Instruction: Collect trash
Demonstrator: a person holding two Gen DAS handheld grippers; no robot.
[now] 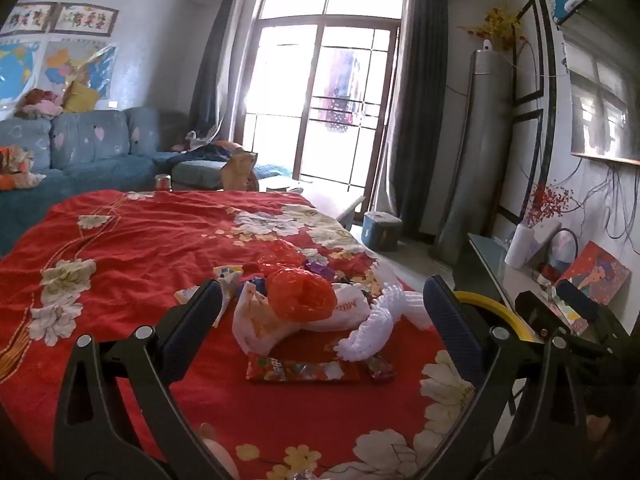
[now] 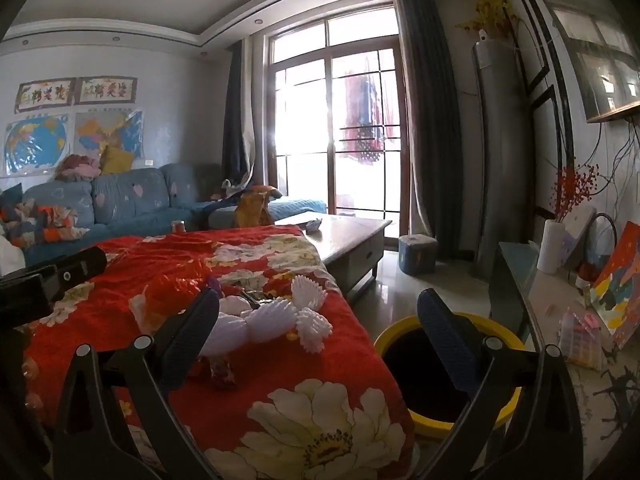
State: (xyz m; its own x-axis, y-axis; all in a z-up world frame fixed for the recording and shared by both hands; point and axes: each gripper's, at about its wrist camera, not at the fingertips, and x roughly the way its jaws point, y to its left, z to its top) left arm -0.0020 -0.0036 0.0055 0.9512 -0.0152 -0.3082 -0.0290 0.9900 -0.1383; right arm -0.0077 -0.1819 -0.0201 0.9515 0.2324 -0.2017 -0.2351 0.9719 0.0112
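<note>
White foam netting (image 1: 380,320) lies beside the orange bag (image 1: 302,294), near the yellow-rimmed bin (image 2: 448,364).

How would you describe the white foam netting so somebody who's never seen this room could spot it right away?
Find the red flowered cloth covering the table. Near its right edge, by the yellow-rimmed bin, lies a heap of trash. The white foam netting is the ribbed, twisted white mesh beside the crumpled orange plastic bag, unlike the smooth bags and flat wrappers.

A wrinkled red floral cloth (image 1: 132,240) is covering the worktop, looking soft and matt. On it, a thin orange plastic bag (image 1: 301,294) is crinkling glossily beside white ribbed foam netting (image 1: 380,320) and a shiny foil-like wrapper (image 1: 296,370). The yellow plastic bin (image 2: 448,376) is looking smooth, and the floor (image 2: 404,292) is gleaming like polished tile.
</note>
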